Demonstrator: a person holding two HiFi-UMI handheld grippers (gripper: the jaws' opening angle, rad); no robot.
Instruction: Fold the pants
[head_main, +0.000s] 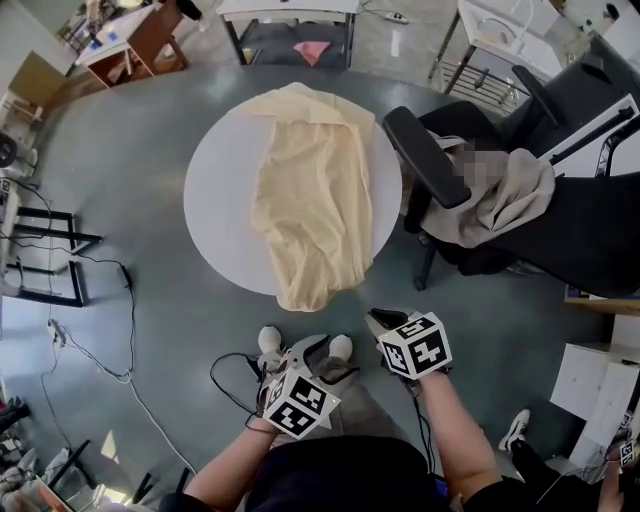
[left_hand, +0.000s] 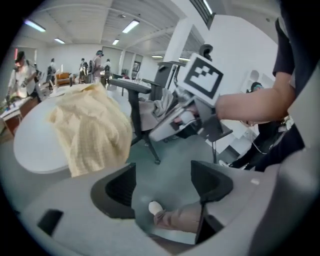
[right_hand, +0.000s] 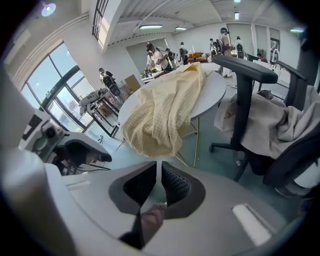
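Cream-yellow pants (head_main: 315, 190) lie crumpled across a round white table (head_main: 215, 200), one end hanging over its near edge. Both grippers hover low over the floor in front of the table, apart from the cloth. My left gripper (head_main: 303, 355) is open wide, and its own view shows only floor and a shoe between the jaws (left_hand: 162, 175). My right gripper (head_main: 381, 321) stands to its right, open by just a narrow slit with nothing in it (right_hand: 160, 180). The pants (right_hand: 165, 110) hang ahead of it, and they appear at the left (left_hand: 90, 130) in the left gripper view.
A black office chair (head_main: 440, 170) with a beige garment (head_main: 505, 200) on it stands right of the table. Cables (head_main: 110, 350) trail over the grey floor at the left. My white shoes (head_main: 268, 338) are just under the grippers. Desks and people stand far behind.
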